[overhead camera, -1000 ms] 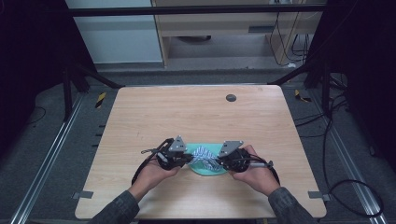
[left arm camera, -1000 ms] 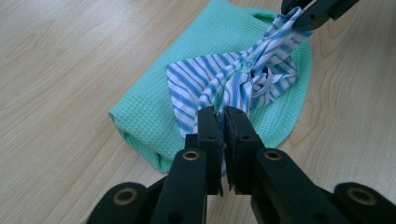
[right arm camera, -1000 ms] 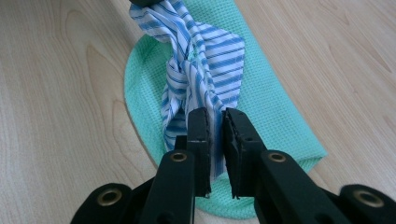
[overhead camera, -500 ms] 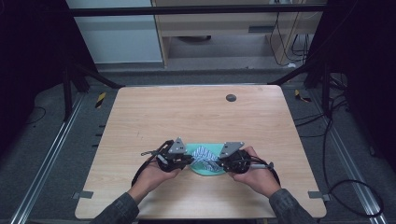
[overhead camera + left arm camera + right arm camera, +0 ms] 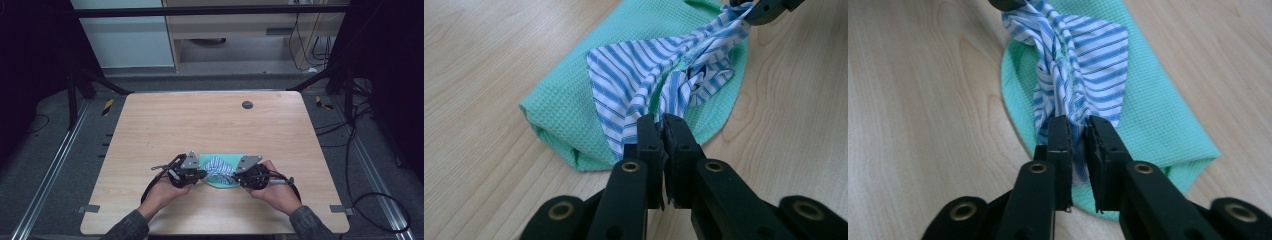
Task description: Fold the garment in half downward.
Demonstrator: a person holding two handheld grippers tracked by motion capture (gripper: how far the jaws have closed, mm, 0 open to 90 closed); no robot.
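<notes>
Wooden table (image 5: 210, 125) bears a green cloth (image 5: 569, 105); both tools, left tool (image 5: 663, 131) and right tool (image 5: 1078, 135), pinch the striped cloth (image 5: 634, 75) (bunched) above it.

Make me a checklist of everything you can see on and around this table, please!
Surface: wooden table, bare pale wood, with a small dark round disc near the far edge.
Job's things: striped cloth, blue and white, bunched on top of a green cloth lying flat on the table.
Clutter: nothing seen.
Grippers: left gripper shut on one end of the striped cloth; right gripper shut on the other end.
Cables: one black cable loops from the left gripper, another from the right.
Surroundings: dark frame bars, grey floor with more cables, cabinets behind.
</notes>
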